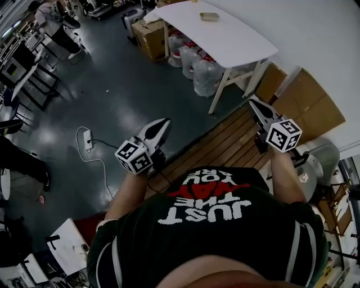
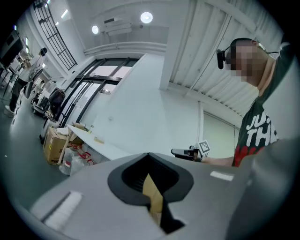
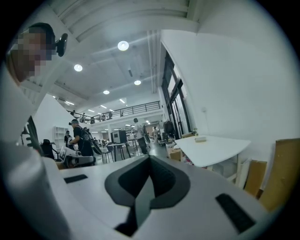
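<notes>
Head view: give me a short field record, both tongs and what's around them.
left tongs: shut, empty, in the air above grey floor
right tongs: shut, empty, above wooden planks
furniture: white table, small tray on top
under table: clear jugs, cardboard box
on floor: power strip with cable

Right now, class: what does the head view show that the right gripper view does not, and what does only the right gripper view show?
Only the head view: the power strip with its cable, and the wooden planks. Only the right gripper view: the ceiling lights and the balcony rail. Both: the white table, the tray on it, and the right hand-held gripper, jaws together.
</notes>
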A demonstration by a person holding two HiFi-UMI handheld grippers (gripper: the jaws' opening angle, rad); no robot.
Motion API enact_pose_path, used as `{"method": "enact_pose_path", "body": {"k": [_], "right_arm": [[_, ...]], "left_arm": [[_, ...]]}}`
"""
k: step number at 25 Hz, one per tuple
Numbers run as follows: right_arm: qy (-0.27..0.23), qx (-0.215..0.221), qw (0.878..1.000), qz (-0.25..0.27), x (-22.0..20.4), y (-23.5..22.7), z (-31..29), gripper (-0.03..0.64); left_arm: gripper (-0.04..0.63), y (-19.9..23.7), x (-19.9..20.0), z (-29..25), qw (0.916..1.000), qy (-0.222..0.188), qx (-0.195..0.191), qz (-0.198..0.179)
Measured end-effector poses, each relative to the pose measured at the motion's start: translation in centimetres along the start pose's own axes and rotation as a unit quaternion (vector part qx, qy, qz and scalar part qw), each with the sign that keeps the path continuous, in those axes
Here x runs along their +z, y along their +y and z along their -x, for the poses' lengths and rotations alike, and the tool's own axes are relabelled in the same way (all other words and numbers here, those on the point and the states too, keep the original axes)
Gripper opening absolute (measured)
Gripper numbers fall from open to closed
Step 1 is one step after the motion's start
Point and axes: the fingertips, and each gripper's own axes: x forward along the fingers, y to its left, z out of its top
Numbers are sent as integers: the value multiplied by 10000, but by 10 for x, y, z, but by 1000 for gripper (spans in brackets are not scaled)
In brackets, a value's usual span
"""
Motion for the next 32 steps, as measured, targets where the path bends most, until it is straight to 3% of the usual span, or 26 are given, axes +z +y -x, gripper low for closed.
{"method": "enact_pose_path", "body": {"k": [9,17,23,28,32], "right_arm": [[47,-376,9993,40,4,-62,0,6],[-38,-260,9996,93,27,-123,-16,8],[-248,-102,9996,108,88,-217,-44,8],[-177,262,9993,-177,147,-278,-84,9],[-99,392,9991,-149,194,-312,-102,11]], "left_arm": [[8,24,-24,-38,9995,73,41,298],[8,23,-24,-77,9988,228,279,319],[8,23,9,-145,9977,100,607,268],[8,34,70,-224,9961,-295,824,127],[8,30,119,-279,9952,-242,925,-185]]}}
